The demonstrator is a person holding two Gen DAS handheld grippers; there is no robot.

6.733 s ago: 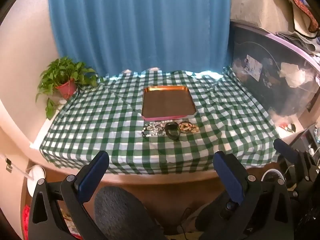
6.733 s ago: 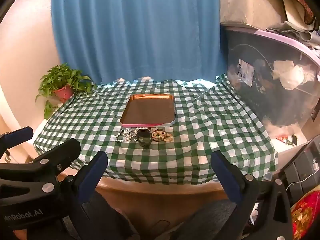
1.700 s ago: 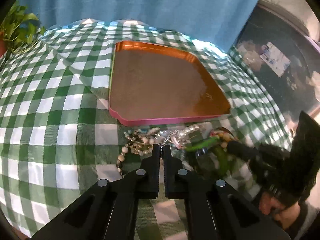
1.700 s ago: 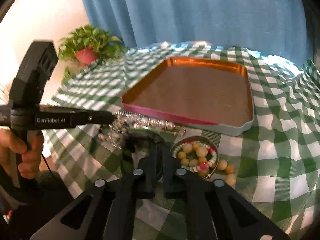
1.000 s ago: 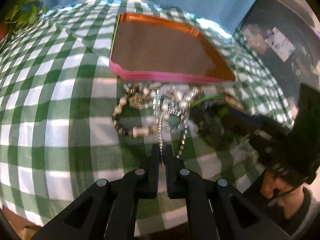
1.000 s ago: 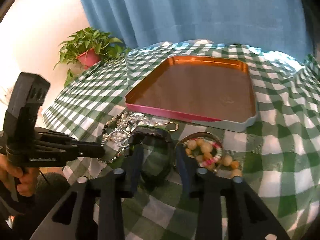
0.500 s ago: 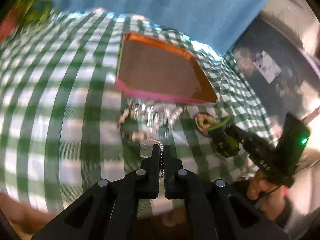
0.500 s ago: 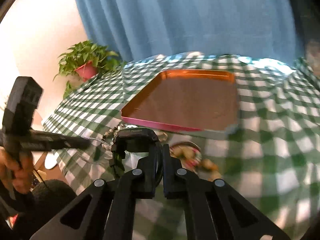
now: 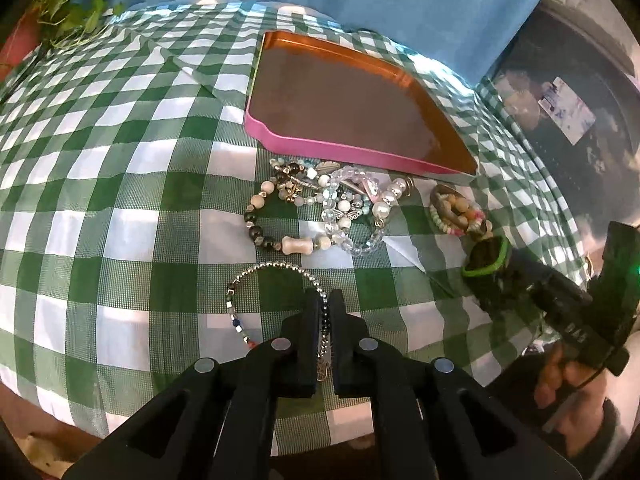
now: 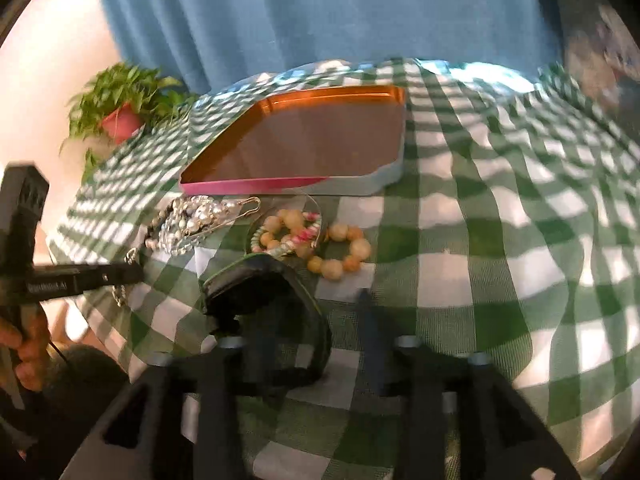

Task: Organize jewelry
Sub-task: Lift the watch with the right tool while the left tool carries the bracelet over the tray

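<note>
My left gripper [image 9: 325,312] is shut on a thin silver bead chain [image 9: 256,276], whose loop lies on the checked cloth just ahead of the fingertips. Beyond it sits a tangle of bead bracelets [image 9: 320,200] in front of the copper tray [image 9: 340,100]. In the right wrist view my right gripper [image 10: 316,320] has its jaws opening. A dark green-edged bangle [image 10: 272,300] rests against the left finger, and the right finger stands clear of it. A heap of tan and pink bead bracelets [image 10: 312,244] lies just ahead. The left gripper [image 10: 136,272] shows at the left with the chain dangling.
A potted plant [image 10: 120,116] stands at the table's far left corner. A blue curtain [image 10: 320,20] hangs behind the table. A clear storage bin [image 9: 568,92] stands at the right. A hand [image 9: 568,376] holds the right gripper [image 9: 492,268] at the table's near edge.
The left gripper drew the silver chain out of the tangle toward the near edge. The right gripper, shut on the bangle half a second ago, now has its fingers apart.
</note>
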